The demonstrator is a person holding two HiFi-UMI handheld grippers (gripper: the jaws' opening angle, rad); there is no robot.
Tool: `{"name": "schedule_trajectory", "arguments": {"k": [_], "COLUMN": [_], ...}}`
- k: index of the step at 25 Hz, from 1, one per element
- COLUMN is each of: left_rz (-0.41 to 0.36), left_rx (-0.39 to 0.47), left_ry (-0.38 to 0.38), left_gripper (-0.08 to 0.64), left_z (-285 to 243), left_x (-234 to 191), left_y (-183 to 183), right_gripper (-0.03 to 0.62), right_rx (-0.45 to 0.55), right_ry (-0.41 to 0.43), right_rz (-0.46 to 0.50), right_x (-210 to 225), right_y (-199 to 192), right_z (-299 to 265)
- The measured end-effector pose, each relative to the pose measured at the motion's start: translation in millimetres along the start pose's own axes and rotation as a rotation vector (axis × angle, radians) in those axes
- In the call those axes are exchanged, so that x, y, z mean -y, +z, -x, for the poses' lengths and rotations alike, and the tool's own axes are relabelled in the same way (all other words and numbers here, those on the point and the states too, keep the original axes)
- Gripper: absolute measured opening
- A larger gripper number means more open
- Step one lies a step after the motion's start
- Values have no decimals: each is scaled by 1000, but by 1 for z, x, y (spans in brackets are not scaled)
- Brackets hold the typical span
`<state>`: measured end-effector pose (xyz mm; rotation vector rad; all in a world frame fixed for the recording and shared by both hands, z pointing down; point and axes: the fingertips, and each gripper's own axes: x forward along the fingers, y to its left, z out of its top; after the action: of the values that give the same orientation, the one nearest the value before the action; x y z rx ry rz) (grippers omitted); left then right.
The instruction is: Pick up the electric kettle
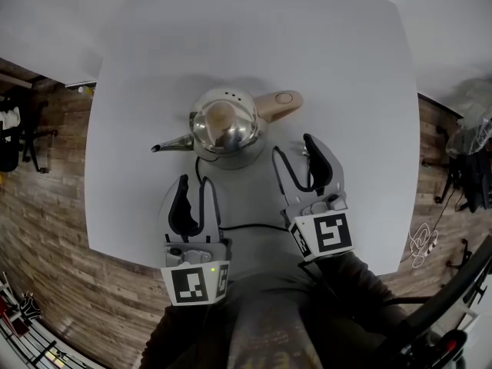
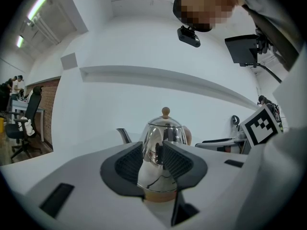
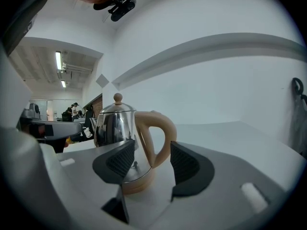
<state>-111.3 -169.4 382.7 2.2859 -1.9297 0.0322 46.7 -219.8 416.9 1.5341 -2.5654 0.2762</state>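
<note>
The electric kettle (image 1: 224, 125) is polished steel with a beige handle (image 1: 278, 102) and beige base; it stands upright on the white table (image 1: 346, 68), its thin spout pointing left. My left gripper (image 1: 194, 181) is open just short of the kettle's near side, with nothing between its jaws. My right gripper (image 1: 293, 146) is open near the handle, apart from it. In the left gripper view the kettle (image 2: 165, 128) shows beyond the open left gripper (image 2: 152, 147). In the right gripper view the handle (image 3: 156, 128) stands beyond the open right gripper (image 3: 152, 150).
A black power cord (image 1: 246, 227) runs from the kettle across the table between my two grippers. The table's near edge lies just under my hands. Wooden floor surrounds it, with an office chair (image 1: 23, 141) at left and loose cables (image 1: 421, 241) at right.
</note>
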Motion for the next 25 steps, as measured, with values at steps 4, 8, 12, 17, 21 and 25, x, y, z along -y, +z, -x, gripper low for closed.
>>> {"name": "schedule_trajectory", "arguments": {"k": [4, 8, 12, 17, 21, 25], "left_rz": [-2, 4, 6, 6, 8, 9], "left_rx": [3, 14, 12, 9, 10, 5], "left_ry": [12, 9, 11, 38, 39, 38], "left_gripper": [112, 123, 143, 143, 151, 161], "left_z": [-1, -3, -6, -8, -12, -17], "left_x": [-4, -7, -9, -18, -23, -26], "left_y": [0, 3, 2, 0, 1, 0], "right_gripper": [212, 222, 225, 225, 225, 225], "right_rx": [0, 0, -2, -1, -4, -4], "right_ry": [-6, -12, -13, -15, -14, -24], "right_rz": [-7, -8, -2, 4, 4, 6], "right_x": [3, 7, 9, 12, 13, 18], "right_y": [-2, -1, -2, -3, -4, -4], "right_z": [-1, -2, -4, -9, -13, -17]}}
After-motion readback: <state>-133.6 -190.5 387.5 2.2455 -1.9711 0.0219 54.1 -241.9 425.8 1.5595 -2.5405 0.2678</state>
